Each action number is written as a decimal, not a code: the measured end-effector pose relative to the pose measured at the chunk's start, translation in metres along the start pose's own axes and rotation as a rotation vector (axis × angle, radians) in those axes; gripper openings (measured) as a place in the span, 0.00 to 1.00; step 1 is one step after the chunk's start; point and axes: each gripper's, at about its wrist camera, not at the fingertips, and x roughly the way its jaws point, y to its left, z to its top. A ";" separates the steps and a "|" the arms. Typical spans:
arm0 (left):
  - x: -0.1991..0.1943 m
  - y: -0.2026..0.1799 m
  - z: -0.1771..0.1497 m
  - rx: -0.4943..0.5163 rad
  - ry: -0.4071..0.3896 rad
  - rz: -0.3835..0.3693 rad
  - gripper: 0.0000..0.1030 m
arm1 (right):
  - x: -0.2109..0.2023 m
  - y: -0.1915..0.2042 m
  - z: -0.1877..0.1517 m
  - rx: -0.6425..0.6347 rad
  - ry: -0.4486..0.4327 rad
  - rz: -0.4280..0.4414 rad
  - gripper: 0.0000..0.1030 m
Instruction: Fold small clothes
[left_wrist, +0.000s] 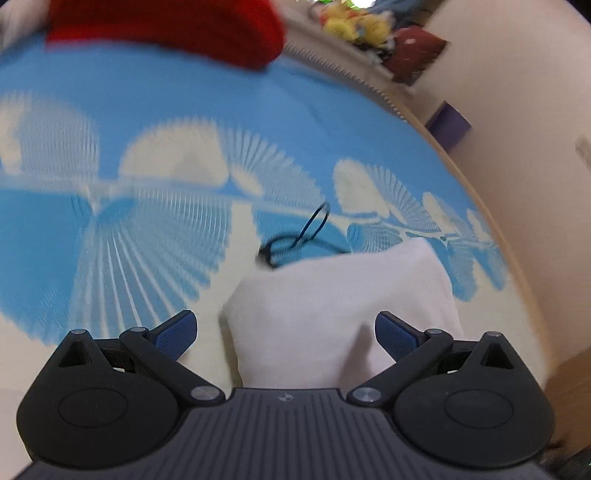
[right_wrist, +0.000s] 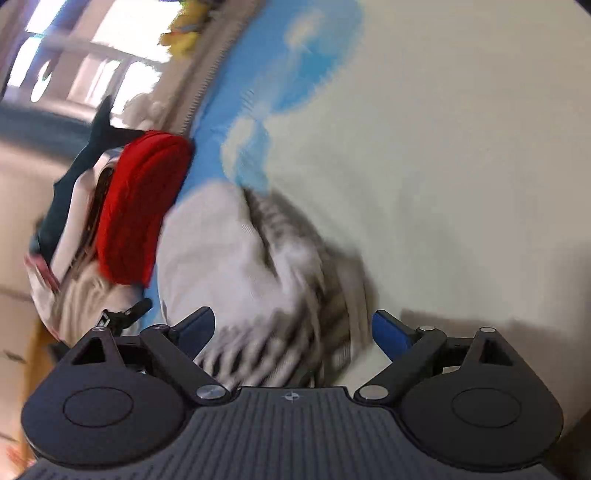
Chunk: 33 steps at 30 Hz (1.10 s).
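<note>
A small white garment (left_wrist: 340, 314) lies on the blue-and-cream patterned bedspread (left_wrist: 184, 122), just ahead of my left gripper (left_wrist: 286, 334), which is open with the cloth between its blue fingers. In the right wrist view the same white garment (right_wrist: 218, 251) shows a black-and-white striped part (right_wrist: 295, 295) bunched on top. My right gripper (right_wrist: 291, 334) is open, jaws wide on either side of the striped cloth. Both views are motion-blurred.
A red knitted item (left_wrist: 166, 26) lies at the far side of the bed, also in the right wrist view (right_wrist: 140, 206). A black hair tie (left_wrist: 299, 236) lies beyond the garment. Plush toys (left_wrist: 354, 22) sit past the bed edge. A dark plush and other clothes (right_wrist: 70, 206) are piled at left.
</note>
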 end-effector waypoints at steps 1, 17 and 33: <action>0.008 0.009 0.000 -0.055 0.011 -0.027 1.00 | 0.009 -0.004 -0.010 0.025 0.041 -0.006 0.90; 0.022 0.032 0.014 -0.229 -0.058 -0.120 0.48 | 0.090 0.067 0.033 -0.373 0.073 -0.101 0.38; -0.070 0.143 0.036 -0.373 -0.209 -0.019 0.46 | 0.315 0.273 0.084 -0.893 0.203 -0.086 0.38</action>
